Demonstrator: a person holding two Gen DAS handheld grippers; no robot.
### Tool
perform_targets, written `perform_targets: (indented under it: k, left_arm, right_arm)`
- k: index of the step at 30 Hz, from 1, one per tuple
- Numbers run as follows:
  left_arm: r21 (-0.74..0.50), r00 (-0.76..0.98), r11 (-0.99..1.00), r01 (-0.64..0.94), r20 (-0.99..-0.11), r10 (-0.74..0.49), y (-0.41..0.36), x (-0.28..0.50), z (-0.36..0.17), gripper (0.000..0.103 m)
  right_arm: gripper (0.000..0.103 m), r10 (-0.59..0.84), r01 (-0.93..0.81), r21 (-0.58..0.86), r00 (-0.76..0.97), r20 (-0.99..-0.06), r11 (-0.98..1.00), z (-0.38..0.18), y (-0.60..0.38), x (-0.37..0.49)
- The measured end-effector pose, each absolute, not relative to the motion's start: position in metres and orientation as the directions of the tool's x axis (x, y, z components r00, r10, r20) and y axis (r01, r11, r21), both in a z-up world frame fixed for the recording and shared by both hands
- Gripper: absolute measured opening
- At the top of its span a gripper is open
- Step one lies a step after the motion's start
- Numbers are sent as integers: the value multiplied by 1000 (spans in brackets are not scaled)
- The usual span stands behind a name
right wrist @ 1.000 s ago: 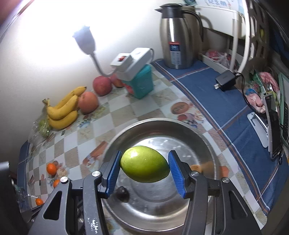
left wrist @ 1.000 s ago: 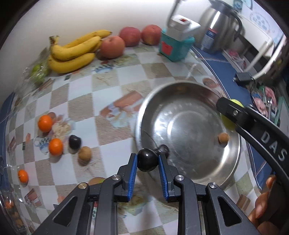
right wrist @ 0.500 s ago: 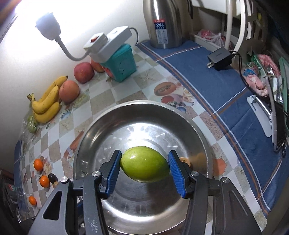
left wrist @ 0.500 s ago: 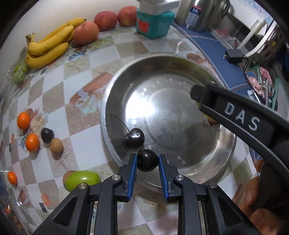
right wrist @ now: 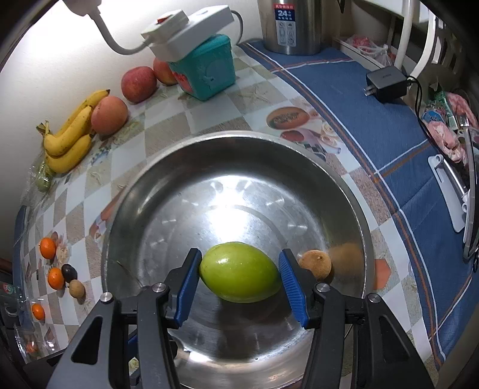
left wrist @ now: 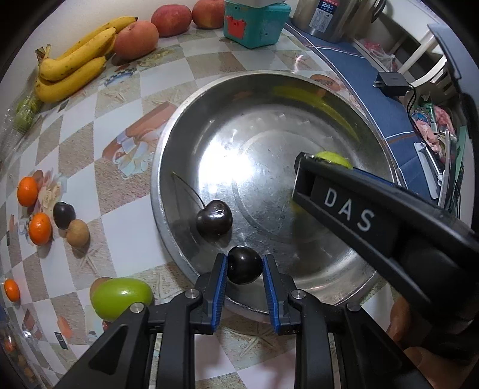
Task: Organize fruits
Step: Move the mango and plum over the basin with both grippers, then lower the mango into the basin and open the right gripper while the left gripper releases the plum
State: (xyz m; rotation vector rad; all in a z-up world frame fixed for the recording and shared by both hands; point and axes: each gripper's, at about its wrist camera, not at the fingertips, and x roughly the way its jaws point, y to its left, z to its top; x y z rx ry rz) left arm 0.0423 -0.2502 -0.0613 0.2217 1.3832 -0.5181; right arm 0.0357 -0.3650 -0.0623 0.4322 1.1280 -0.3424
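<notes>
Steel bowl (right wrist: 344,191) is below us; our left gripper (left wrist: 244,264) holds a cherry (left wrist: 244,264), right gripper (right wrist: 239,272) a green fruit (right wrist: 239,273). Released too high, both may roll toward the longan (right wrist: 315,264) at 3 o'clock.

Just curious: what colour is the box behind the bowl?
Teal, with a red crab print; the box shows best in the left wrist view.

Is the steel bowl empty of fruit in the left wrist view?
No, a dark cherry with its stem already lies inside the steel bowl.
</notes>
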Motion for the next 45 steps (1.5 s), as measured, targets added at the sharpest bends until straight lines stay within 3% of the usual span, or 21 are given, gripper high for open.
perform_targets:
  k: [22,27,45]
  left_arm:
    - [-140,114,871,470,-969,-217,-250,45,-64,29]
    - [-157,107,863,480,-966,-235,-253,44,-62,43]
    - [-157,189,872,464,-944,-270,-239,53,-27,54]
  right_arm:
    - [56,-48,472,133,353,-935,872,-72,-365,37]
    - [56,-51,467,131,356,-933,874,-71,-364,39]
    - [57,-100,454,134,454,-885,881,-33,-360,32]
